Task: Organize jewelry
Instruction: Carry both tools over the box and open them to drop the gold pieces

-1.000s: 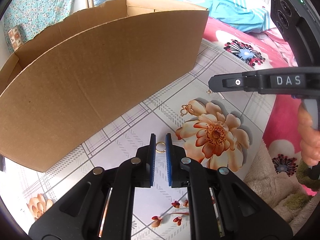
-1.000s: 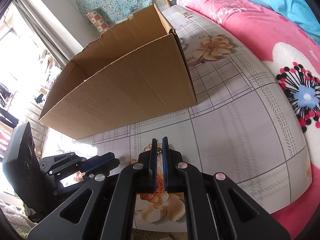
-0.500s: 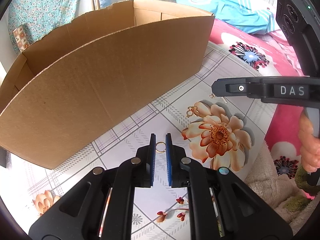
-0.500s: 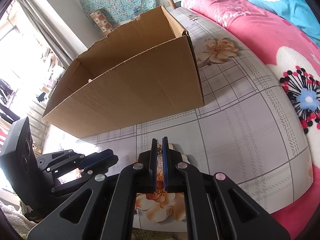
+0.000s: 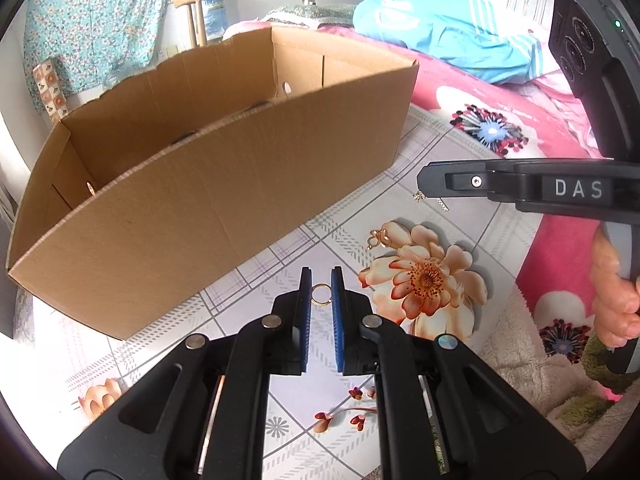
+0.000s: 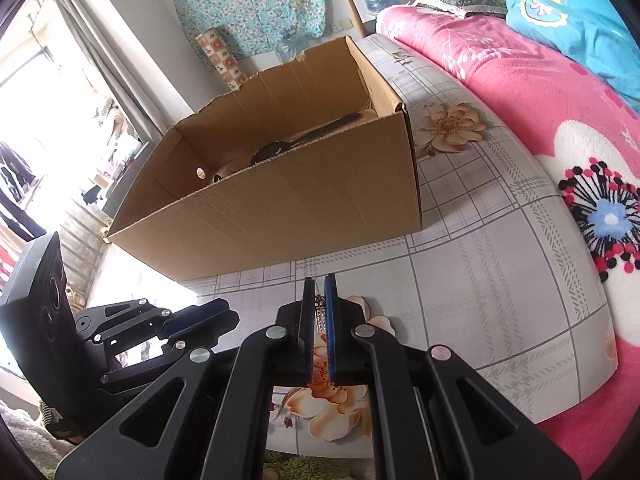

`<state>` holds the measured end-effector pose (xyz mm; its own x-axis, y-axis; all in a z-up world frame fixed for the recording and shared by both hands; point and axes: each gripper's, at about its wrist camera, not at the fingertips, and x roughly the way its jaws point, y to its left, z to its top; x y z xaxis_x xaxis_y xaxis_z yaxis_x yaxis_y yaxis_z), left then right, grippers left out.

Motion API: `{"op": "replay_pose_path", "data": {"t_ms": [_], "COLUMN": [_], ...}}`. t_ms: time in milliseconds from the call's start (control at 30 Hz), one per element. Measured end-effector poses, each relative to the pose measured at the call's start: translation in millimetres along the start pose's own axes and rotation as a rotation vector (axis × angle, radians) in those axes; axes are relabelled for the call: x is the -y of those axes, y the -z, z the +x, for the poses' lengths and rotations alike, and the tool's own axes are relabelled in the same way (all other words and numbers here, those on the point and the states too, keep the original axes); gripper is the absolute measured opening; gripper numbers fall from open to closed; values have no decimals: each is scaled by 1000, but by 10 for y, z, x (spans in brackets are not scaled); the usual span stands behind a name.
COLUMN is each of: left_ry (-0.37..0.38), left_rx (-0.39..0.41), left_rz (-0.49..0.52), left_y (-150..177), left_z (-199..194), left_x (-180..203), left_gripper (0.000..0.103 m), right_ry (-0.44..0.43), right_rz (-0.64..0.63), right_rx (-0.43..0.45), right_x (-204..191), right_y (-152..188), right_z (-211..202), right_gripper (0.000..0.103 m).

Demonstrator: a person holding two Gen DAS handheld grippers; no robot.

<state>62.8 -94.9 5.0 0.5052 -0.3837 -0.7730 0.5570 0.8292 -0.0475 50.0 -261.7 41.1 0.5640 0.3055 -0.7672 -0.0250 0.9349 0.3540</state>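
Left hand-held gripper (image 5: 321,294) nearly closed, pinching gold ring (image 5: 321,294).

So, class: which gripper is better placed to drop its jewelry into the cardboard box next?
Left, probably: the left gripper, holding the gold ring, looks closer to the cardboard box than the right gripper.

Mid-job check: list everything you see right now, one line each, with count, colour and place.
Cardboard box: one, brown, open-topped, on the mat ahead of both claws.
Gold ring: one, pinched in the left claw.
Silver dangly piece: one, pinched in the right claw.
Gold piece: one, loose on the mat by the printed flower.
Mat: one, grey plaid with orange flowers.
Blanket: one, pink.
Left claw: black, blue pads.
Right claw: black, blue pads.
Hand: one, gripping the right claw's handle.
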Motion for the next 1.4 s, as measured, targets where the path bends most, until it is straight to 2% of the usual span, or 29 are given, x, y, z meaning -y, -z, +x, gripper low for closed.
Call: {"op": "replay_pose_path", "data": {"t_ms": [267,567,767,867,1000,1133,1267,1400], "left_ry": [65,165,211,224,275,341,375,359], "left_rx": [98,206,208,160,54,-102,-279,-400], "left_rz": [5,0,-33,-71,-132,-194,-270,-325], "left_y": [-130,-401,-722,-941,-1270,-1612,-1821,-1869], "left_z": [-405,-855,-834,-649,-268,253,851,1342], "left_x": [-38,-134,-352,-505,-719,-906,-1077,-1182], "left_gripper": [9,9,9,9,9,9,8,8], "right_ry": [-19,-31,-63,-98,-119,-84,-38,4], "right_rz": [-29,-99,-161,-182,-214,-246,-328,-412], "right_rx": [77,189,221,193,100,0,-75,-147], "right_x": [-97,-241,-322,-323,-306,-281,-340,-374], "right_y": [-97,-376,-713,-923,-1228,-1424,-1497,-1516], "right_z": [-281,-583,-599,-506,-225,100,329,519], "right_gripper": [5,5,5,5,5,5,5,5]}}
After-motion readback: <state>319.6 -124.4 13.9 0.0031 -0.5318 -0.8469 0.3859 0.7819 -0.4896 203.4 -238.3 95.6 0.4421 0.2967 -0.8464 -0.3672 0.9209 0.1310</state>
